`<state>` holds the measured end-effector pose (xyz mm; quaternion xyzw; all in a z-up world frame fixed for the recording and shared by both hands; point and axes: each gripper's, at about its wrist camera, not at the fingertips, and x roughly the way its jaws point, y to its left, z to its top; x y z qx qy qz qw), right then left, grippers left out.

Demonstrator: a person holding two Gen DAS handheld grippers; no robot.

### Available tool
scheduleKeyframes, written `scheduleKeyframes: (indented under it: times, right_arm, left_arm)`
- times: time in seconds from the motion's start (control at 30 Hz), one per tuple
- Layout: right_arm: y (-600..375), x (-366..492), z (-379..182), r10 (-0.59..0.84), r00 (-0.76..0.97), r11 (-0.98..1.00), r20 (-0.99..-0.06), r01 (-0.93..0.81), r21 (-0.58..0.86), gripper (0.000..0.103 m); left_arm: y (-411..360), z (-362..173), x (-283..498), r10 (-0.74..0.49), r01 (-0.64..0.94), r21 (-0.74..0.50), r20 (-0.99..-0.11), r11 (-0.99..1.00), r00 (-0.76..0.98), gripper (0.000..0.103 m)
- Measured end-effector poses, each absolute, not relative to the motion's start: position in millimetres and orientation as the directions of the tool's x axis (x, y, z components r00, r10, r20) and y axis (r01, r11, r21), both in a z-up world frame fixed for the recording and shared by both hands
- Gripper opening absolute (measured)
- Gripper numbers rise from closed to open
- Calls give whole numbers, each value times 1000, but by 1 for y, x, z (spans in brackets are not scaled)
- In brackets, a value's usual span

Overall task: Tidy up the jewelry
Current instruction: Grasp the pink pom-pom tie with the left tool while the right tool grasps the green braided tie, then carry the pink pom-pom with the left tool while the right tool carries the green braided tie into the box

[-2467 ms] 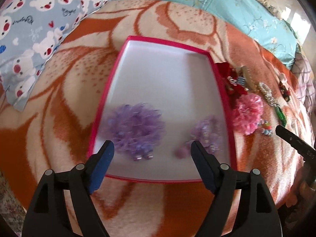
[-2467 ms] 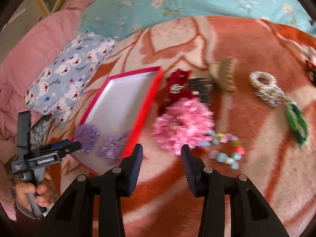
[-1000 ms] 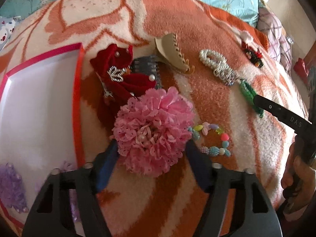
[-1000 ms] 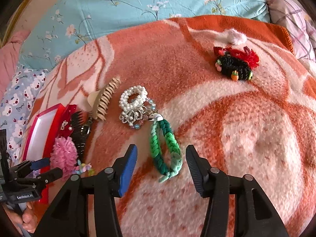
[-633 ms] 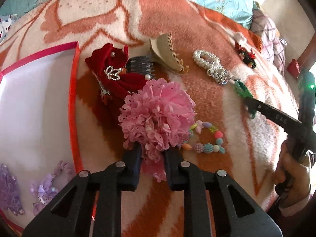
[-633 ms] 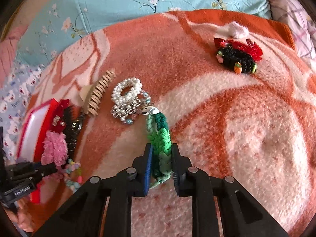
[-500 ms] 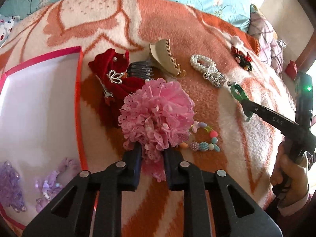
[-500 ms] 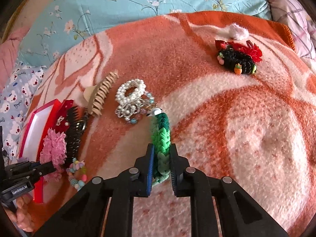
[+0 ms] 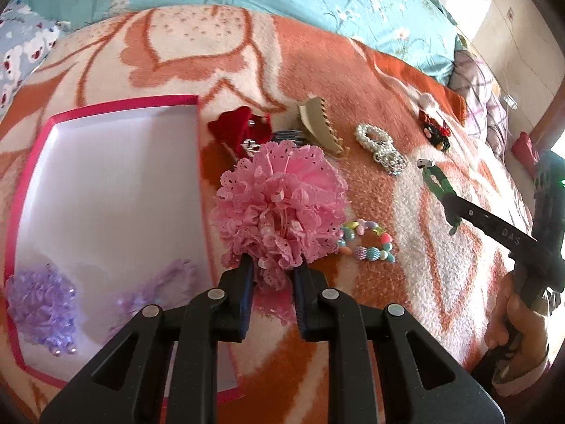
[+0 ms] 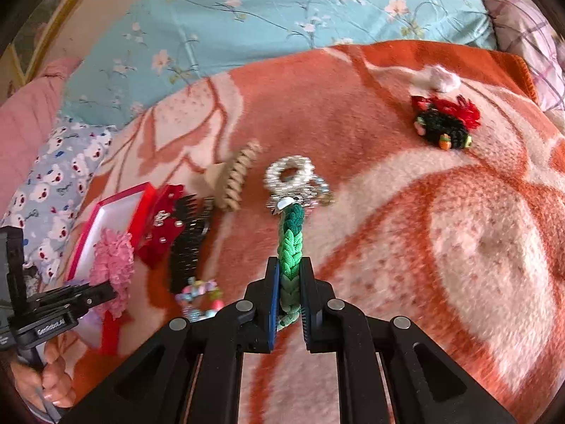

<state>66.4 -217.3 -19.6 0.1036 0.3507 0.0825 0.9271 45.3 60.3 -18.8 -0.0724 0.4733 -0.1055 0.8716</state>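
My left gripper point(image 9: 271, 265) is shut on the lower edge of a frilly pink scrunchie point(image 9: 280, 206), lifted off the blanket just right of the pink-rimmed white box point(image 9: 116, 106). Two purple scrunchies point(image 9: 40, 309) lie in the box's near end. In the right wrist view my right gripper point(image 10: 289, 265) is shut on a braided green hair tie point(image 10: 290, 240), which sticks out straight ahead above the blanket. The same tie point(image 9: 438, 183) shows in the left wrist view at the tip of that gripper. The pink scrunchie point(image 10: 112, 265) also hangs from the left gripper at the far left.
On the orange blanket lie a red bow clip point(image 9: 240, 130), a dark comb point(image 10: 187, 247), a beige claw clip point(image 9: 319, 125), a pearl band point(image 9: 379, 145), a coloured bead bracelet point(image 9: 367, 242) and a red-black tie point(image 10: 445, 123). A bear-print pillow point(image 10: 53, 180) lies left.
Both grippers closed from open, the left on the pink scrunchie, the right on the green tie. Since then both have lifted their pieces slightly off the blanket.
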Motion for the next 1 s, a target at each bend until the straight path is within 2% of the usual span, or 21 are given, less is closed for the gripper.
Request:
scheduleKeyframes:
  times: [1.0]
  right_arm:
    - [-9,73,-22,510,584,852,-631,-446,276,10]
  left_arm:
    - [197,-10,20,-85,-139,-211,-791,968,606,17]
